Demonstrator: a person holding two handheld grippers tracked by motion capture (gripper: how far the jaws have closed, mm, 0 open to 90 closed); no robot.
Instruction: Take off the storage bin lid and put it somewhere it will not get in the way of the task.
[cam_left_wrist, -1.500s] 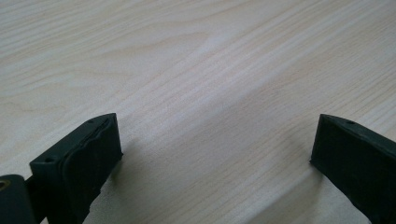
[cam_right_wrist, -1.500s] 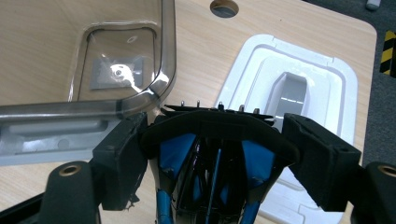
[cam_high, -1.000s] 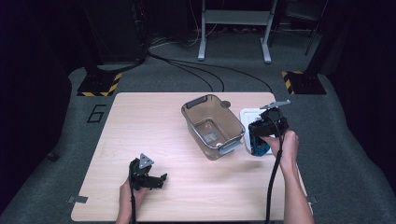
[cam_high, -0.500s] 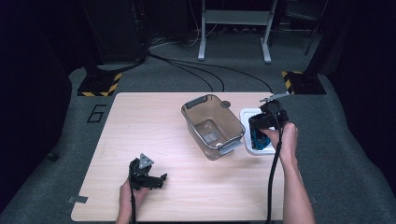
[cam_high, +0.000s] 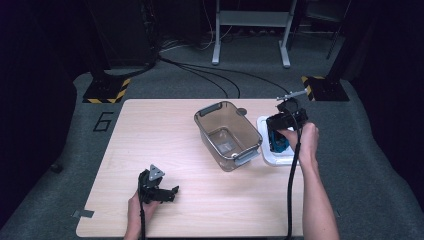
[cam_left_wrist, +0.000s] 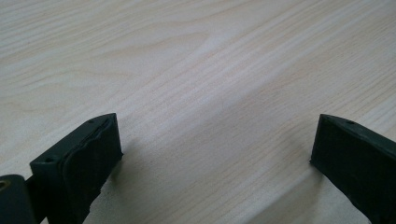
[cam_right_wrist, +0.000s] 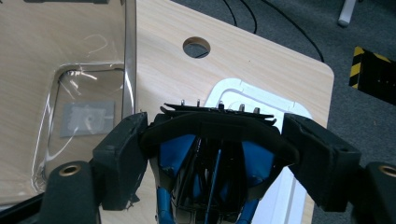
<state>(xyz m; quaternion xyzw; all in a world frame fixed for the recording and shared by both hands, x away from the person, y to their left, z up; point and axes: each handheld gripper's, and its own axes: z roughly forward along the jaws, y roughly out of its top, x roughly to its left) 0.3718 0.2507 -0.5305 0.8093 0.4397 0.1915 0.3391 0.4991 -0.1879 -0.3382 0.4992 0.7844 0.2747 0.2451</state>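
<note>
My right gripper (cam_high: 281, 134) is shut on a black-and-blue object (cam_right_wrist: 212, 158) with thin black ribs and small metal pins along its top edge. The jaws press on its two sides. It hangs over a white tray (cam_high: 280, 159) at the table's right edge, just right of a clear plastic bin (cam_high: 209, 111). That bin's wall (cam_right_wrist: 130, 56) stands left of the held object, and the white tray (cam_right_wrist: 254, 95) lies behind it. My left gripper (cam_high: 172, 191) rests open on the bare wood near the front edge; its jaws (cam_left_wrist: 215, 144) stand wide apart with nothing between them.
The bin has grey handles and holds only a grey label on its floor. A round cable hole (cam_right_wrist: 196, 46) pierces the table behind the tray. Cables and yellow-black striped stand feet (cam_high: 106, 92) lie on the floor beyond the table.
The right gripper has shifted a little toward the table's far edge with the black-and-blue object still in it. The left gripper has stayed put.
</note>
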